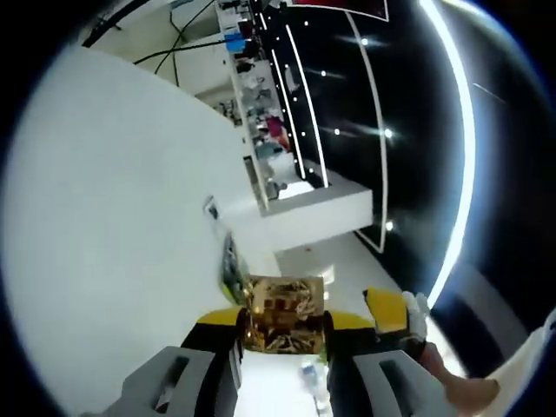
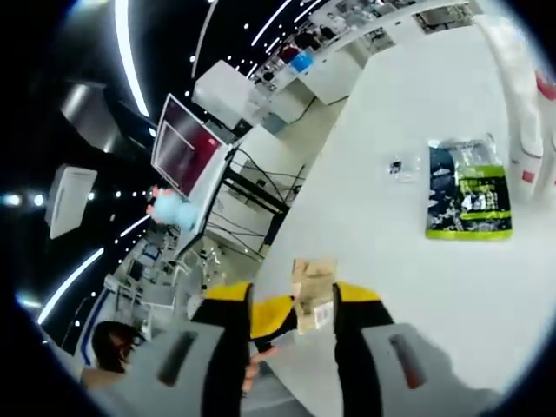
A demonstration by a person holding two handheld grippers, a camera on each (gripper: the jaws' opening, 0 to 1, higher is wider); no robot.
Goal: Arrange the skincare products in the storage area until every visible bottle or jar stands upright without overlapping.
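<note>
Gold carton held up between the two tools, above the white surface (image 2: 408,287)

The left tool (image 1: 284,334) is clamped on a glossy gold carton (image 1: 282,314); the right tool's (image 2: 293,304) jaws flank it, though grip is unclear. A green-and-black sachet (image 2: 467,193) lies flat, far right. Best to keep the carton level, lower it base-first near the sachet without overlapping, then release.

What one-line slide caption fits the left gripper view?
Left gripper clamps a gold box above the white table, green packet just beyond.
</note>
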